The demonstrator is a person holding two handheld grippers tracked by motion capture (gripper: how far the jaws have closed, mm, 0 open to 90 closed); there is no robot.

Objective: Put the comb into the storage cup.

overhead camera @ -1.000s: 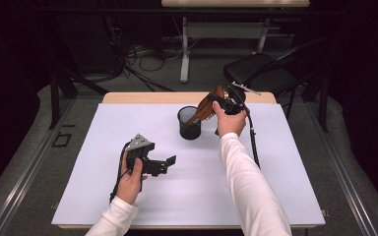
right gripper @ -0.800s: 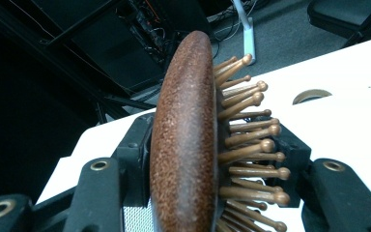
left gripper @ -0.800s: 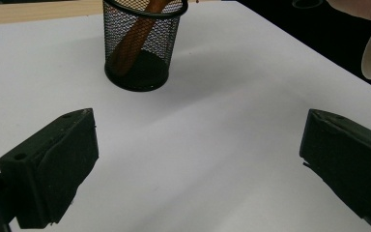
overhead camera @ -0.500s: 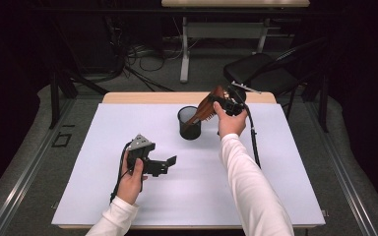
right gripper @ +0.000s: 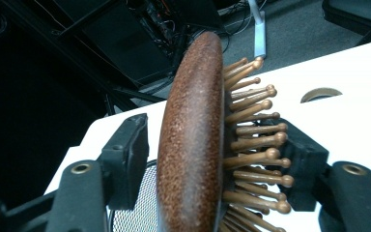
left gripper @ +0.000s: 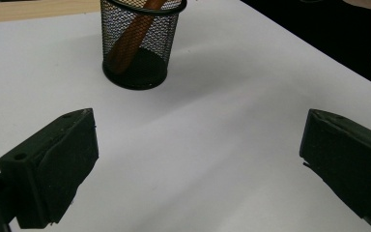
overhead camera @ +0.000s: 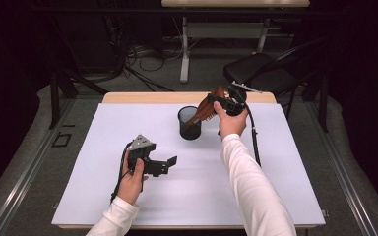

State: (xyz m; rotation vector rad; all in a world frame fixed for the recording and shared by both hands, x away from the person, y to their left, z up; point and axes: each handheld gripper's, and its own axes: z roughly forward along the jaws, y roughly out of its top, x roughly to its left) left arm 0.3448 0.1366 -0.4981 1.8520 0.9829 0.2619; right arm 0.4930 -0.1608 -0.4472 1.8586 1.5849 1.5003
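Step in hand, by the look of it: letting go of the brown wooden hairbrush with round-tipped peg bristles (overhead camera: 204, 110) after standing it in the black wire-mesh cup (overhead camera: 189, 129). Handle end down inside the cup and leaning against the rim, seen through the mesh in the left gripper view (left gripper: 128, 41); oval head up and out over the rim, tilted toward the far right of the white-covered table (overhead camera: 280, 172).

Right gripper (overhead camera: 212, 104): the 2 jaws have just been opening, with the brush head (right gripper: 191, 145) between them. In the right gripper view, a clear gap between 1 pad (right gripper: 128, 154) and the smooth back of the head; on the other side the peg tips reach up to the far pad (right gripper: 302, 164), touching or just short, hard to say. Looks like a loosened hold, no longer a clamp.

Next move, as a judgement: open a little wider to clear the pegs, then draw back along the line of the jaws and upward, without snagging the bristles and tipping the light cup.

Left gripper (overhead camera: 171, 162): low over the sheet at the near left, well apart from the cup, jaws spread wide, nothing between them but bare table (left gripper: 198, 159).
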